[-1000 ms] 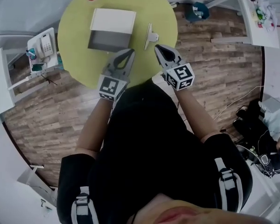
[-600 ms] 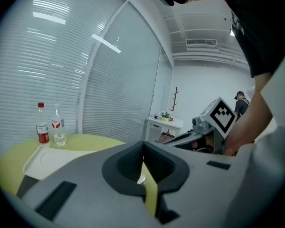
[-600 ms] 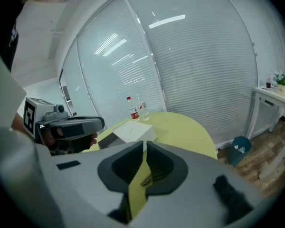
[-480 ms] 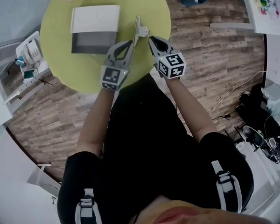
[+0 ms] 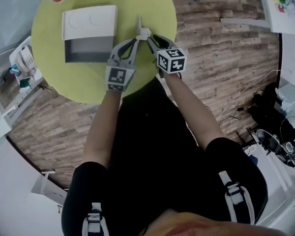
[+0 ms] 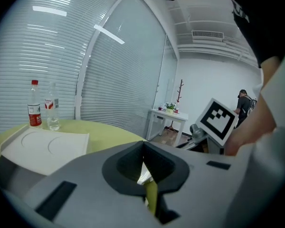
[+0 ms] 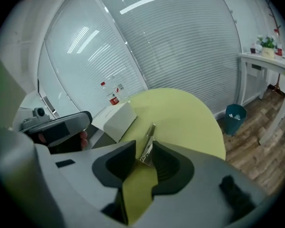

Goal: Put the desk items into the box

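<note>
Beside box [image 5: 86,47], right gripper [image 7: 145,150] just opened astride metal stand [image 5: 139,28]; left gripper [image 6: 143,145] closed

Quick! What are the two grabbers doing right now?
Left gripper: closed, seemingly empty.
Right gripper: open, jaws just opened; thin silver item between them, ungripped.

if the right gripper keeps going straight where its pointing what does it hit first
The small silver stand on the green table: it sits right at the tips of the right gripper, whose jaws have just been opening with its near end between them. Nothing nearer shows, though depth is unclear.
</note>
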Demonstrator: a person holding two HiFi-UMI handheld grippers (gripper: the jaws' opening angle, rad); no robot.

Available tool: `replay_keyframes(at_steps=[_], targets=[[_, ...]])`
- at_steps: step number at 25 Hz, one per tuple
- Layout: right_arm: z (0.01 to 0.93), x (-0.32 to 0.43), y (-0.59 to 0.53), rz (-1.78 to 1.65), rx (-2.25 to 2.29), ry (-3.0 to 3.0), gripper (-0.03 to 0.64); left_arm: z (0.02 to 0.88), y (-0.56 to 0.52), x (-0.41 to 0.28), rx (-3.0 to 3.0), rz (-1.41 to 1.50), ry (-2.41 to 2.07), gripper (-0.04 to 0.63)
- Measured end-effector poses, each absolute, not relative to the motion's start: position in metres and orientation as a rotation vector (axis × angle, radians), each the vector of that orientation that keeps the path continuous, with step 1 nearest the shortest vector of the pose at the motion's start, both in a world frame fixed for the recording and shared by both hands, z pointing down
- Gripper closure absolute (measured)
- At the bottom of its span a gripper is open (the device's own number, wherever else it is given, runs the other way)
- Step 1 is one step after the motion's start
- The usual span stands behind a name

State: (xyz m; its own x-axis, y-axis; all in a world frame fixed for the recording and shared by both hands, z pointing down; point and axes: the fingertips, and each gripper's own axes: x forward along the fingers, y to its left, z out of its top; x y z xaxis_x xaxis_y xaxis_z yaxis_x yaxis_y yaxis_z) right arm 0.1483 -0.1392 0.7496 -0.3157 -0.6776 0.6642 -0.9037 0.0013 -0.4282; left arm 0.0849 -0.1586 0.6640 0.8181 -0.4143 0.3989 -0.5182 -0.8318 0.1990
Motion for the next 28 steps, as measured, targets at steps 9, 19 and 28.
replay_keyframes(at_steps=[9, 19, 28], targets=[[0.784, 0.142, -0.151, 1.396, 1.603, -1.985, 0.492, 0.682, -0.164, 0.087, 2.657, 0.526, -0.724, 0.584], [0.781, 0.131, -0.162, 1.457, 1.592, -2.025, 0.562, 0.669, -0.164, 0.083, 2.67, 0.487, -0.737, 0.583], [0.749, 0.123, -0.165, 1.365, 1.562, -2.086, 0.588, 0.636, -0.162, 0.067, 2.694, 0.443, -0.774, 0.584]])
